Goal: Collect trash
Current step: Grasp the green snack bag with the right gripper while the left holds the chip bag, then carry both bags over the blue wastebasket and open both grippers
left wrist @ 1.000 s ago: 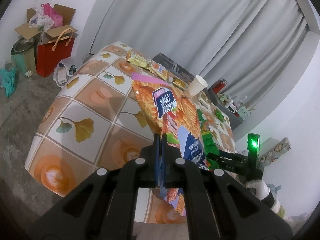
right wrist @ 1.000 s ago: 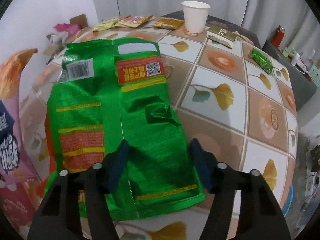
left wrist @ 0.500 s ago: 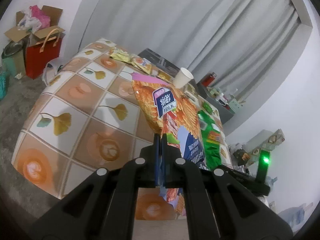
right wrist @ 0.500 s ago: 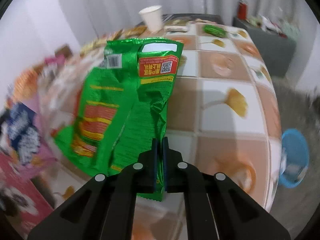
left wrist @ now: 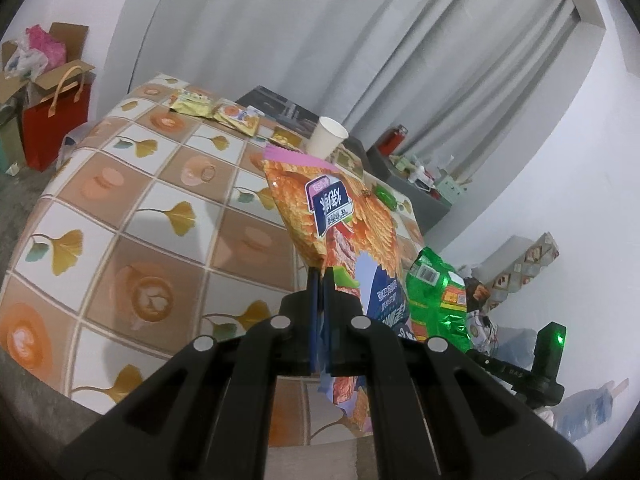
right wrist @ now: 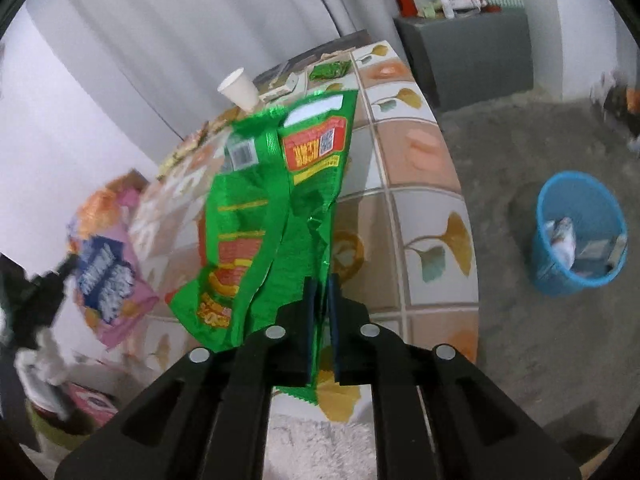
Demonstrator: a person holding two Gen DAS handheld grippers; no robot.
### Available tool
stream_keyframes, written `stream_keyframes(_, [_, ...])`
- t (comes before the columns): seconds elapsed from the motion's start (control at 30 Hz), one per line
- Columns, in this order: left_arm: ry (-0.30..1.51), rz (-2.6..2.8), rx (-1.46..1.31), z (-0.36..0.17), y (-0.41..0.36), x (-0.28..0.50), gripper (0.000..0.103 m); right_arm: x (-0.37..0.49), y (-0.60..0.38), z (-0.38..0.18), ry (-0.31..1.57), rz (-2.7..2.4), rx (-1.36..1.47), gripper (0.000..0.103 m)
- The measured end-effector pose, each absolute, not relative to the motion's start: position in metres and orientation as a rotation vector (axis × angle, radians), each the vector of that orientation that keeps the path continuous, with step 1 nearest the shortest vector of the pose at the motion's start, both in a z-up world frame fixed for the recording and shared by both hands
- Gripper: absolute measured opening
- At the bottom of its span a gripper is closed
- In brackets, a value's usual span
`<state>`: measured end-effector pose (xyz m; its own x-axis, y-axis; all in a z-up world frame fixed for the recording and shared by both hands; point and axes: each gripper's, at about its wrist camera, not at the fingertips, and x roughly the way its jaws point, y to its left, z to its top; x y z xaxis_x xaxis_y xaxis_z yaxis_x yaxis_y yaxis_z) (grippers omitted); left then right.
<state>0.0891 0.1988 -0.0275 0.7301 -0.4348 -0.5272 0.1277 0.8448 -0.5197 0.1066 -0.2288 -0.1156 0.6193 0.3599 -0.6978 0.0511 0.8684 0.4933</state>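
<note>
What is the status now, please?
Left gripper shut on orange bag. Right gripper opening slightly, green bag between the jaws. Blue bin on floor, path clear.

Location: lived-in room of a home.
Indicators: table (left wrist: 120,216) under a ginkgo-leaf patterned cloth, grey curtains (left wrist: 320,40), carpeted floor (right wrist: 520,320), blue wastebasket (right wrist: 578,236), red gift bag (left wrist: 52,120), cluttered grey cabinet (right wrist: 468,52).

Your left tongs (left wrist: 320,280) clamp an orange-and-pink bag (left wrist: 340,224); your right tongs (right wrist: 321,284) pinch a shiny green bag (right wrist: 276,200). Beyond both, the tabletop (left wrist: 160,208) shows ginkgo-leaf tiles. Right of the right tongs, a blue bin (right wrist: 560,276).
</note>
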Motion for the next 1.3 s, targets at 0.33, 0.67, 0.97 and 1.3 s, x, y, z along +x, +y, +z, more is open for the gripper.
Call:
stream_keyframes(0.33, [0.711,-0.34,-0.46,-0.028,0.188,0.103,0.001,0.147,-0.244,-0.125,0.88,0.194,0.593,0.055])
stream_keyframes(0.67, [0.709,-0.334,-0.414,-0.015,0.172,0.119,0.001,0.164,-0.202,-0.137,0.932,0.102,0.448,0.017])
stream_keyframes(0.97, [0.661,-0.378,-0.371,0.014,0.139,0.115,0.001,0.133,-0.25,-0.115,0.808,0.117,0.592,0.007])
stream_keyframes(1.3, [0.632,-0.591,-0.324,0.046,0.045,0.125,0.001,0.077,-0.34,-0.098,0.665,-0.011,0.708,0.007])
